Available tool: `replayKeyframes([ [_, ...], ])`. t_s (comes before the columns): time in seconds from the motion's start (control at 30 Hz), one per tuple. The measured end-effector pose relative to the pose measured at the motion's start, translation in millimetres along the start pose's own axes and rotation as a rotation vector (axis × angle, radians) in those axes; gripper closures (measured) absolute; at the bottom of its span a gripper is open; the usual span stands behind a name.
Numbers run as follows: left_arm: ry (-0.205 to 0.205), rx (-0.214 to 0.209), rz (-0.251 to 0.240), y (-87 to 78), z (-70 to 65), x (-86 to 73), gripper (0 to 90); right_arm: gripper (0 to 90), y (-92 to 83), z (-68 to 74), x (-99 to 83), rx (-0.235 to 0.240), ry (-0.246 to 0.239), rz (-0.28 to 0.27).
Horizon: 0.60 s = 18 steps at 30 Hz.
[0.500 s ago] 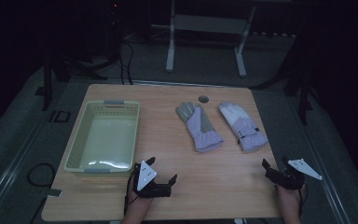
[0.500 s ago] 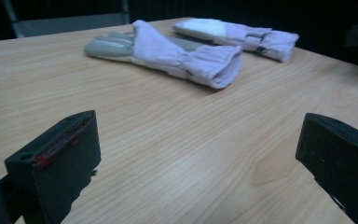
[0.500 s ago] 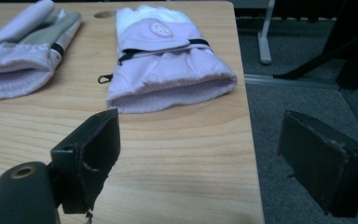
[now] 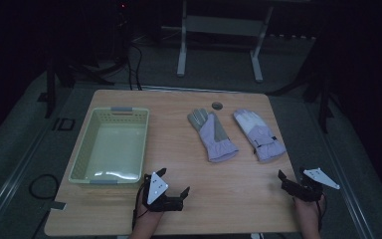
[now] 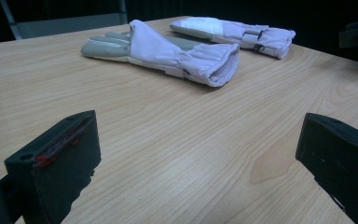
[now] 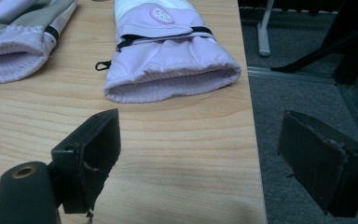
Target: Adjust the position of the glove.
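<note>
Two lilac winter gloves lie side by side on the wooden table (image 4: 229, 184). The left glove (image 4: 212, 133) (image 5: 168, 51) (image 6: 14, 42) shows a grey palm. The right glove (image 4: 258, 133) (image 5: 235, 30) (image 6: 168, 56) has a white top and a black strap, with its cuff toward me. My left gripper (image 4: 174, 180) (image 5: 196, 154) rests open near the table's front edge, aimed at the gloves from a distance. Open as well, my right gripper (image 4: 291, 173) (image 6: 205, 154) hovers at the front right corner, just short of the right glove's cuff. Nothing sits between either pair of jaws.
A pale green plastic basket (image 4: 143, 144) stands empty on the left half of the table. A round cable hole (image 4: 217, 105) is near the far edge. The table's right edge (image 6: 254, 140) drops to grey floor beside my right gripper.
</note>
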State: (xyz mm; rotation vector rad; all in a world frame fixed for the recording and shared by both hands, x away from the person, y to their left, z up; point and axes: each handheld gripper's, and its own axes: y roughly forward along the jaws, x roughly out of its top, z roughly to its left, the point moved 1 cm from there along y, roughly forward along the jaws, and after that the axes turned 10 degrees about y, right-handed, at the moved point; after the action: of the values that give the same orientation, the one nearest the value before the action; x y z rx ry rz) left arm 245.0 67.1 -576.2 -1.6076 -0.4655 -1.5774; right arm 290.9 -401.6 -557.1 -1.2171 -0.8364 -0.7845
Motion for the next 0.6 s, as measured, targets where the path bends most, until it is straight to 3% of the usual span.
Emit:
replayKeyframes([
  [0.27,-0.015,0.0,0.004,0.5,1.3,0.0,0.1,12.6,0.5,-1.2,1.7,-0.001,0.005,0.008],
  [0.37,-0.019,0.001,0.002,0.2,1.5,-0.1,0.1,12.6,1.1,-2.1,3.6,0.025,0.003,0.022],
  [0.6,-0.014,0.002,0.004,0.5,1.1,0.0,0.1,12.6,-5.3,0.0,17.4,0.026,-0.057,0.046],
])
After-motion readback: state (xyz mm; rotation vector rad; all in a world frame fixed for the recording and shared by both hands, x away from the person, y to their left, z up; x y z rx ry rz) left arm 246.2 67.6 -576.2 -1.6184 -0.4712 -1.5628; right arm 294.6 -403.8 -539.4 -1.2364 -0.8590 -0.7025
